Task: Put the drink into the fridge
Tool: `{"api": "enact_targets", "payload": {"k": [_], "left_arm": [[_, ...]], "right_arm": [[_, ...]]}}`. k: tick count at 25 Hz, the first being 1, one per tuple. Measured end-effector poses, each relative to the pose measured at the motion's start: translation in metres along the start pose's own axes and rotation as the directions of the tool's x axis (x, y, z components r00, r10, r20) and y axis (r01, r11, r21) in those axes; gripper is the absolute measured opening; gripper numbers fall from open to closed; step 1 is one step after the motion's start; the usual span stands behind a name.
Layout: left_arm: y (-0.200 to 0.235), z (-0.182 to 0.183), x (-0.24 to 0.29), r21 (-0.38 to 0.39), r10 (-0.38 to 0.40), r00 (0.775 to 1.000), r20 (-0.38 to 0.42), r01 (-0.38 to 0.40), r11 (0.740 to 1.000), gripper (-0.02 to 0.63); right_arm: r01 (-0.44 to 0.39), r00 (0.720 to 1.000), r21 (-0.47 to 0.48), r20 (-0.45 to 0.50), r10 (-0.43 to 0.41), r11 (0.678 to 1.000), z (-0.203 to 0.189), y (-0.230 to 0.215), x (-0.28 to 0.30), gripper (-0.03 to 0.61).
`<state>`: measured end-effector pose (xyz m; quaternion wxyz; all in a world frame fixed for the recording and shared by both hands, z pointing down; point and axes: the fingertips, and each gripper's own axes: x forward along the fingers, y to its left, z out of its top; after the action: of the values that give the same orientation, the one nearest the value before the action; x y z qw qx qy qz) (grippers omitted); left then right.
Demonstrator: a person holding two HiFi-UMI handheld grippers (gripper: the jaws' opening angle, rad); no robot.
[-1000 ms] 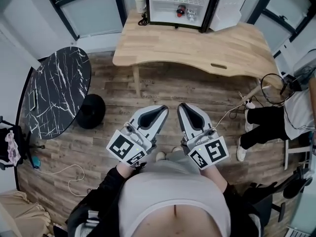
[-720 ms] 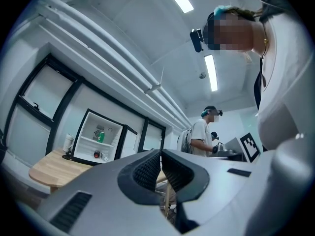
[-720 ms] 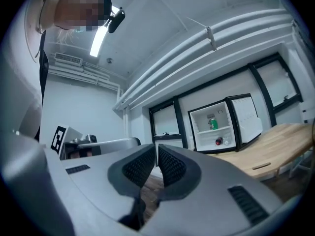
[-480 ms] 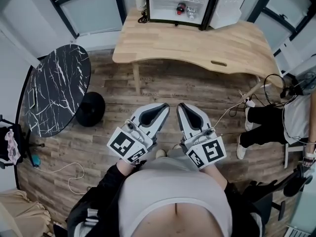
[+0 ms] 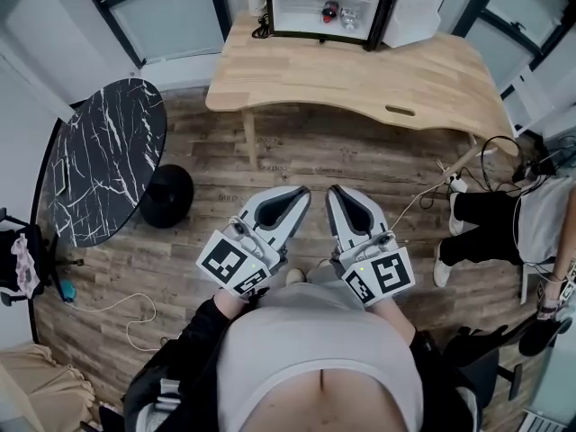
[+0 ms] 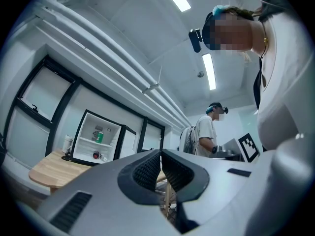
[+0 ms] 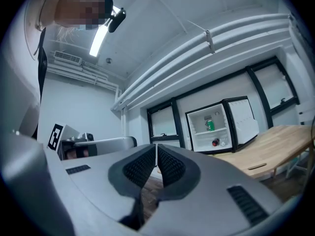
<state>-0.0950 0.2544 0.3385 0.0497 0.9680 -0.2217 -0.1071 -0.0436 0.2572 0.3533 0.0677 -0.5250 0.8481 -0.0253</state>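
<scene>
No drink is in hand, so the carrying step is not under way: either it is finished or a new drink has yet to be fetched. The left gripper (image 5: 300,196) and the right gripper (image 5: 335,194) hang side by side at the person's waist, pointing roughly level towards the fridge (image 5: 376,14). The left fingers (image 6: 147,171) lie pressed together with nothing between them, and the right fingers (image 7: 170,166) are likewise closed on nothing. Well ahead of both pairs of fingers, across bare floor, the table (image 5: 360,84) carries the fridge with its door (image 5: 416,9) swung open. A green can (image 7: 210,125) stands on the upper shelf and a red can (image 7: 215,142) lies lower down. If another drink is to go in, the next move calls for finding it, opening one pair of fingers and closing them round it.
</scene>
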Motion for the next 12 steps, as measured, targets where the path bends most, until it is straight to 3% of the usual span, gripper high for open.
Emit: {"api": "enact_targets", "payload": {"k": [12], "left_arm": [[-0.0002, -0.0019, -0.0010, 0.003, 0.004, 1.000, -0.001, -0.004, 1.000, 0.014]], "right_arm": [[-0.005, 1.000, 0.012, 0.004, 0.005, 1.000, -0.0019, -0.0006, -0.0009, 0.035]]}}
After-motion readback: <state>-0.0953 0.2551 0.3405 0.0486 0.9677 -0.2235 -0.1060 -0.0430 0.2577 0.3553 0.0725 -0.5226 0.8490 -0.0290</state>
